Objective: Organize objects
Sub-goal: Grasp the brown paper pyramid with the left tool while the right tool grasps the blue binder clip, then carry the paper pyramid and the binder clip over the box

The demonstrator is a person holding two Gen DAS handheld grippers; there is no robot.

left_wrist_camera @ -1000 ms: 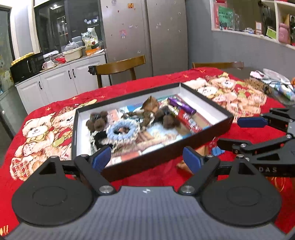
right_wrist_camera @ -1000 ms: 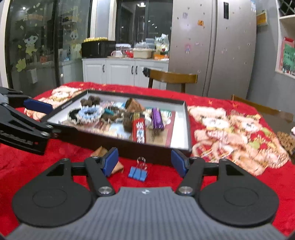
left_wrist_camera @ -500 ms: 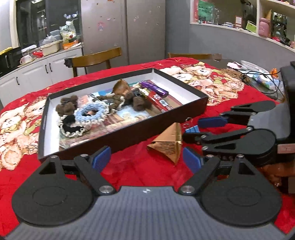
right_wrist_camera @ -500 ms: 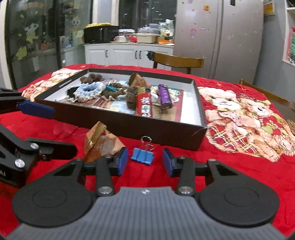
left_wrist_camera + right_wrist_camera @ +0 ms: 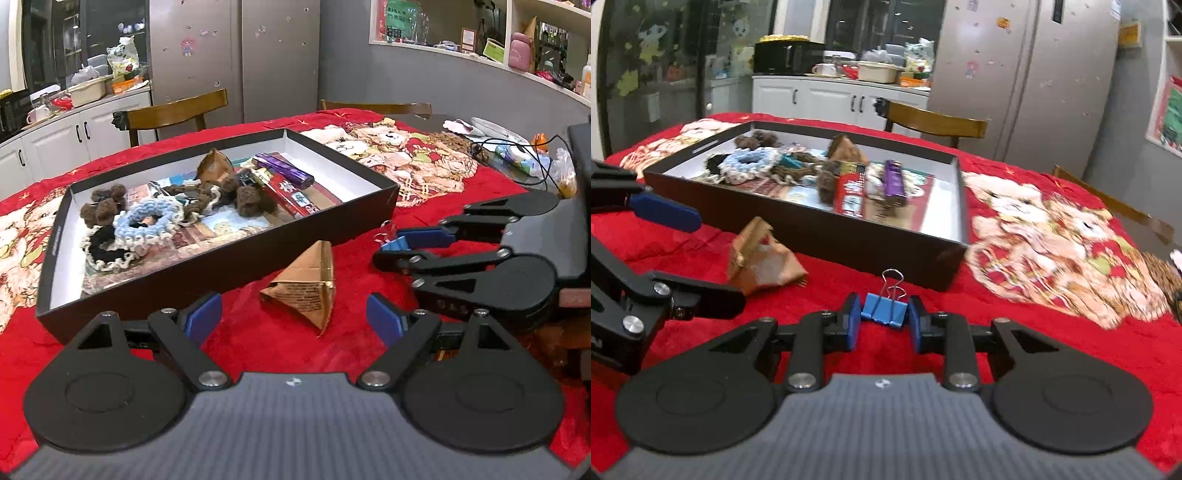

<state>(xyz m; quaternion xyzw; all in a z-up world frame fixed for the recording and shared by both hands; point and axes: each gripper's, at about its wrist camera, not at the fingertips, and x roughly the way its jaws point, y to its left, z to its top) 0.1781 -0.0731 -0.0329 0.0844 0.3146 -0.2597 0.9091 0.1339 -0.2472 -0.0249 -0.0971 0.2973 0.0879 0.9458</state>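
A blue binder clip (image 5: 884, 312) lies on the red tablecloth, between the pads of my right gripper (image 5: 882, 321); the jaws have narrowed around it and touch or nearly touch its sides. It also shows in the left wrist view (image 5: 393, 243). A brown pyramid packet (image 5: 304, 286) lies in front of my open, empty left gripper (image 5: 293, 319); it also shows in the right wrist view (image 5: 759, 258). A black box (image 5: 221, 266) holds scrunchies, brown pompoms, a purple bar and a red packet.
Wooden chairs (image 5: 173, 112) stand at the table's far side. Cables and bags (image 5: 517, 147) lie at the far right of the table. The box wall (image 5: 827, 236) stands just beyond the clip.
My right gripper moved forward and down to the binder clip and narrowed its jaws around it. My left gripper pulled back and right, bringing the brown packet between its open fingers.
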